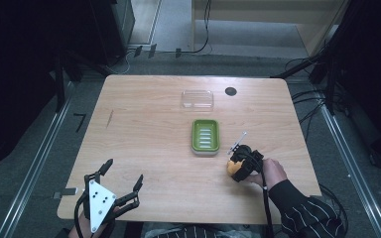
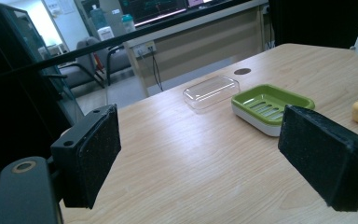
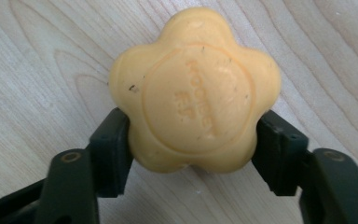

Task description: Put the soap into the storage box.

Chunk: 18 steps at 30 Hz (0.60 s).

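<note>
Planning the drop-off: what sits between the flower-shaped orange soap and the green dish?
Nothing: in the high view, bare wood separates the flower-shaped orange soap bar, clamped in the right gripper, from the green slotted soap dish.

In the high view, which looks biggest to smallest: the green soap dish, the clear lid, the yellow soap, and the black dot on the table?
1. Green soap dish and clear lid: too alike to rank.
2. Yellow soap, partly hidden by the right gripper.
3. Black dot.

Pale orange soap (image 3: 193, 91); green dish (image 1: 205, 135); clear lid (image 1: 197, 99); black-and-white striped sleeve (image 1: 305, 213)
</note>
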Tool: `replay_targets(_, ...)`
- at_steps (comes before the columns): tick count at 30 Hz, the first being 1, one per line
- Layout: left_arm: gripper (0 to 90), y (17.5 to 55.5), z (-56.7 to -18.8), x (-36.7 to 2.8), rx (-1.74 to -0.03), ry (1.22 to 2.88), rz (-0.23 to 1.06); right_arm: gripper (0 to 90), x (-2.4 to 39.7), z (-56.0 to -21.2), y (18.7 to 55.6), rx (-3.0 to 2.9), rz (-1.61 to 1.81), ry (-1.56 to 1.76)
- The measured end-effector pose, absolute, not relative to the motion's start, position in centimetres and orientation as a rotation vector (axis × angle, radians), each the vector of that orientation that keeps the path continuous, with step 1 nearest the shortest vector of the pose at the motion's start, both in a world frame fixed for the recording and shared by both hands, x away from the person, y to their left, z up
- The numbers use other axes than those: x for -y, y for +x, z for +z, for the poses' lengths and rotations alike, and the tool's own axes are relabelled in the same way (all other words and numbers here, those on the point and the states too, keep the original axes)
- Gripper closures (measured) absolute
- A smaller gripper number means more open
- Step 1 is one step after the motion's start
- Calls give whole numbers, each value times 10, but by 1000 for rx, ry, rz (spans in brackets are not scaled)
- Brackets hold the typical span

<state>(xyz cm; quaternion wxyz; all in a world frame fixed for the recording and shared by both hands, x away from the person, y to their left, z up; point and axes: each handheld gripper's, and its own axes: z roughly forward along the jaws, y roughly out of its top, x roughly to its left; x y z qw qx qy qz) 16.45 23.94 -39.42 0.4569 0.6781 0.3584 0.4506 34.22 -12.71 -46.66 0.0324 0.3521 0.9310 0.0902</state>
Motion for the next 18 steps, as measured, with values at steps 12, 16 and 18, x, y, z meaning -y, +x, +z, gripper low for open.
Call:
replay_targets(12,130,164,-394,-240,-886,1668,1111,402,126,-466,340,-2863,267,1078)
replay_targets(16,130,164,-394,-240,-885,1669,1111,402,126,-465,340,-2865,266,1075)
replay_targets(18,130,164,-394,-240,-885,1667,1111,402,126,-464,340,-2864,265,1074)
